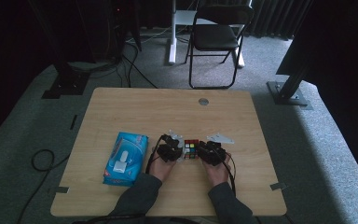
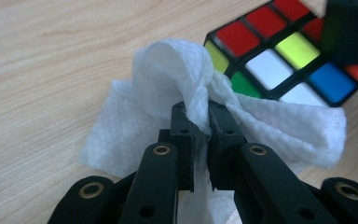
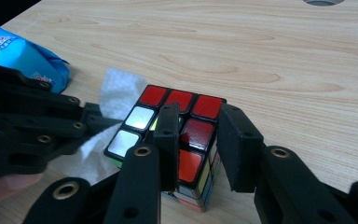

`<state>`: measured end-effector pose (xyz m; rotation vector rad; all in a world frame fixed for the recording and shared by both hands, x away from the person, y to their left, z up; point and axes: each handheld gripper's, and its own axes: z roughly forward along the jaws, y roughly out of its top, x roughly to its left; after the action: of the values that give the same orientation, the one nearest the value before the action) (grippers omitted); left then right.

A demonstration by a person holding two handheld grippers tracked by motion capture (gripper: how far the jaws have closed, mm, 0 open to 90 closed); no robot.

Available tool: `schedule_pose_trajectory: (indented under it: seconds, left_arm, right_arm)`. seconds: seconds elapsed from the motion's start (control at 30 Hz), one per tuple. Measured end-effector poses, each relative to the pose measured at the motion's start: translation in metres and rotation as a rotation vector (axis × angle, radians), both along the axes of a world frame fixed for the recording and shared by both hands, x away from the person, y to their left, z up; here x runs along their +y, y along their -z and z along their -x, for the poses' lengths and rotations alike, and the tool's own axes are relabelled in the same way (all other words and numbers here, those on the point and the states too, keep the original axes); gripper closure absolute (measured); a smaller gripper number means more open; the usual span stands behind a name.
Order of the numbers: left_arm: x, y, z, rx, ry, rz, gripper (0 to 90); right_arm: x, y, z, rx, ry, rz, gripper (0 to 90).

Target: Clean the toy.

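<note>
White wet-wipe tissue [image 2: 168, 70] is pinched between the narrowly set jaws of the left hand-held gripper [image 2: 200, 122], bunched above the pads and draped onto the wooden surface [image 1: 135, 107] just left of the puzzle cube [image 3: 177, 135]. The right hand-held gripper [image 3: 198, 140] is closed on the cube's right portion, one jaw lying over the top face and the other against the right side; the cube sits near the middle of the surface, between the two hands.

Risks from this position:
- The right-hand hold covers only part of the cube. Sideways wiping pressure can rotate a layer or pivot the cube out of the jaws.
- The tissue is held by a small fold. Dragging it across the sticker edges can pull it free or tear it.
- The two hand-held grippers work almost touching; the left jaws can strike the right jaws at the cube's top-left edge.

Surroundings: a blue wet-wipe pack [image 1: 126, 157] lies on the left, near the left hand [image 1: 162, 164], and limits leftward travel. A round cable port [image 1: 203, 101] sits at the far edge. A folding chair [image 1: 216, 37] stands on the floor beyond, well apart.
</note>
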<state>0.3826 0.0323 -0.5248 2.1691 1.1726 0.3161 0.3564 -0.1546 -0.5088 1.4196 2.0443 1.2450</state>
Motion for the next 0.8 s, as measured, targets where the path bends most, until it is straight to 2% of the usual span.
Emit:
schedule_pose_trajectory:
  seconds: [0.1,0.23,0.43,0.8]
  left_arm:
    - [-0.001,0.005,0.000,-0.001,0.003,-0.005,82.3]
    - [-0.001,0.005,0.000,0.002,0.006,-0.011,82.2]
    - [0.001,0.004,0.000,0.008,0.000,0.005,82.0]
    - [0.004,-0.013,0.006,-0.029,0.006,0.042,81.8]
  right_arm:
    - [0.000,0.000,0.000,0.001,0.001,-0.001,69.9]
    - [0.000,0.000,0.000,0.000,0.000,-0.001,70.0]
    - [0.000,0.000,0.000,0.000,-0.001,-0.003,69.9]
    - [-0.001,0.000,0.000,-0.001,-0.002,-0.005,69.9]
